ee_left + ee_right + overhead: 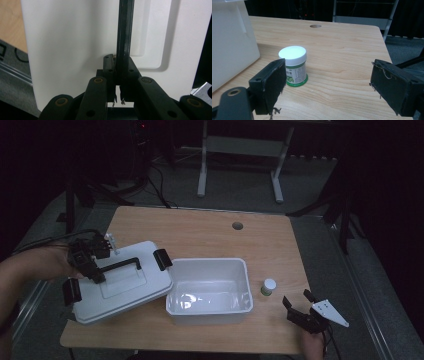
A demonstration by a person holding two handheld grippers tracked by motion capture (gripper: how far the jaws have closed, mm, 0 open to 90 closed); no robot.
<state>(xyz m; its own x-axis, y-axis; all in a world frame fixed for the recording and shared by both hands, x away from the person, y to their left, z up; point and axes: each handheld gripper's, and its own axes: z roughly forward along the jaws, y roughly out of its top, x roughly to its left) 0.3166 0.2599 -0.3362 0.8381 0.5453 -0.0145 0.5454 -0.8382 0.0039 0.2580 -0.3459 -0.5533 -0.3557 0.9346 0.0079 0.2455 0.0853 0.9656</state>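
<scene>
The white lid (125, 285) of the storage box lies flat at the left of the tabletop (210, 232), its right edge just beside the open white bin (210, 290), perhaps resting against its rim. A black handle (120, 265) runs across the top of the lid, and black latches sit at its ends, one (162, 259) by the bin and one (71, 291) at the near left corner. The left claw (98, 278) is clamped on that handle; in the left gripper view the dark bar (124, 37) runs straight up between the two closed jaws, with the lid's recessed white panel behind it. The bin stands in the middle of the tabletop. To its right, near but apart, is a small jar (268, 287) with a white cap and green label. The right claw (296, 301) hovers at the near right corner with its jaws wide apart, holding nothing; in the right gripper view the jar (294, 66) stands upright just beyond the left jaw. A round cable hole (237, 226) marks the far side of the tabletop.
</scene>
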